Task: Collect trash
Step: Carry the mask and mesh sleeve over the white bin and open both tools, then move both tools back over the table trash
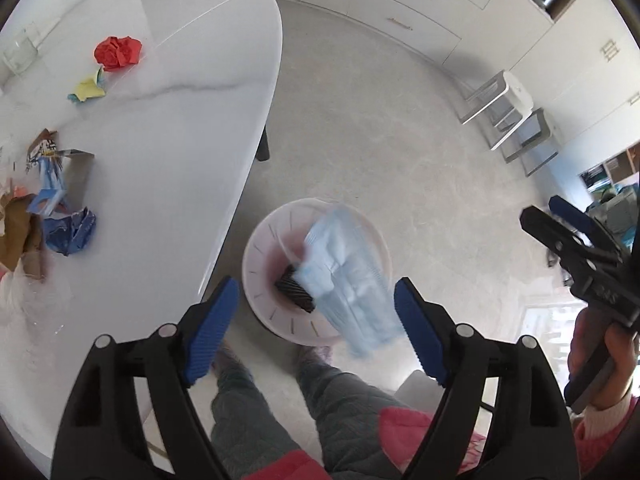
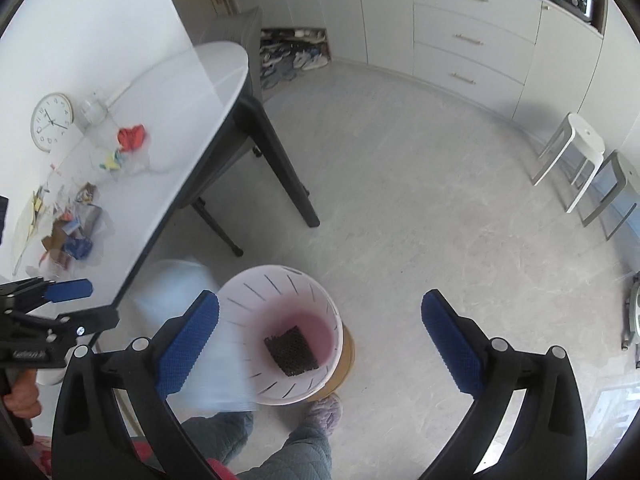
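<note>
A pale blue packet (image 1: 348, 280), blurred, hangs loose over the white slotted bin (image 1: 256, 248) on the floor. It lies between the wide-apart fingers of my left gripper (image 1: 317, 286), and neither pad touches it. A black mesh piece (image 1: 294, 292) lies at the bin's bottom. In the right wrist view my right gripper (image 2: 320, 300) stands open above the bin (image 2: 280, 280), with nothing between its fingers and the blurred packet (image 2: 200, 340) behind its left finger. Red crumpled paper (image 1: 118, 52), yellow paper (image 1: 88, 90) and a blue wrapper (image 1: 70, 232) lie on the table.
The white marble table (image 1: 180, 120) stands left of the bin, its dark legs (image 2: 280, 160) on the floor. A clock (image 2: 52, 121) and a glass jar (image 2: 94, 110) sit at its back. Two stools (image 2: 576, 152) stand right. The person's legs and slipper (image 2: 324, 412) are beside the bin.
</note>
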A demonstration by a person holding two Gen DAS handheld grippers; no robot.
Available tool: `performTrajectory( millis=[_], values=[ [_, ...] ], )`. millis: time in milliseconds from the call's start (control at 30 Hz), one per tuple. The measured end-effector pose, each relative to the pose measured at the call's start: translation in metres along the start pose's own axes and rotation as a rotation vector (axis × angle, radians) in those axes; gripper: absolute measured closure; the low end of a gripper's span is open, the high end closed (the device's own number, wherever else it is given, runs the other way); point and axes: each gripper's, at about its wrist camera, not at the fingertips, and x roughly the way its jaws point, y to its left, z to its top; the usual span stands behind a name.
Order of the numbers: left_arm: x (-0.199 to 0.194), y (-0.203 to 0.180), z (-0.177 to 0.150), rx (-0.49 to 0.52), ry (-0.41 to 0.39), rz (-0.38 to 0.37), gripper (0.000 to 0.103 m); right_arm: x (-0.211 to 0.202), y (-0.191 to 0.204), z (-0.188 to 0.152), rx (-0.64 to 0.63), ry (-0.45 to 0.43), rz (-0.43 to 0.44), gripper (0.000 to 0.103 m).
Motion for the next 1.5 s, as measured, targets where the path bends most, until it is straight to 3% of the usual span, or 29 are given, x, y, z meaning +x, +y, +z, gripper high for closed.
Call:
performTrajectory(
  millis=[167,233,367,533,800,1100,1267,1500],
  values=[
    [-0.043,0.02,0.003,-0.044,-0.093,0.032,0.022,-0.017,0.019,0.012,-0.044,-0.023,0.011,0.002],
    [-0.068,0.029,0.002,-0.071,-0.147,0.047,0.016,-0.022,0.031,0.018,-0.069,-0.042,0.017,0.002],
    [-0.135,0.072,-0.01,-0.146,-0.287,0.116,0.008,-0.038,0.063,0.032,-0.12,-0.092,0.042,0.002],
    [-0.183,0.132,-0.044,-0.234,-0.38,0.208,0.008,-0.051,0.115,0.049,-0.196,-0.144,0.086,0.002],
    [-0.183,0.23,-0.094,-0.392,-0.325,0.241,0.008,-0.037,0.208,0.054,-0.31,-0.129,0.139,0.002],
    [-0.175,0.299,-0.11,-0.433,-0.296,0.228,0.008,0.002,0.301,0.049,-0.378,-0.062,0.211,0.002],
    [-0.164,0.337,-0.094,-0.416,-0.275,0.193,0.008,0.026,0.341,0.062,-0.368,-0.033,0.192,0.002],
    [-0.128,0.389,-0.029,-0.393,-0.252,0.148,0.008,0.045,0.37,0.087,-0.324,-0.015,0.147,0.002]
  ],
)
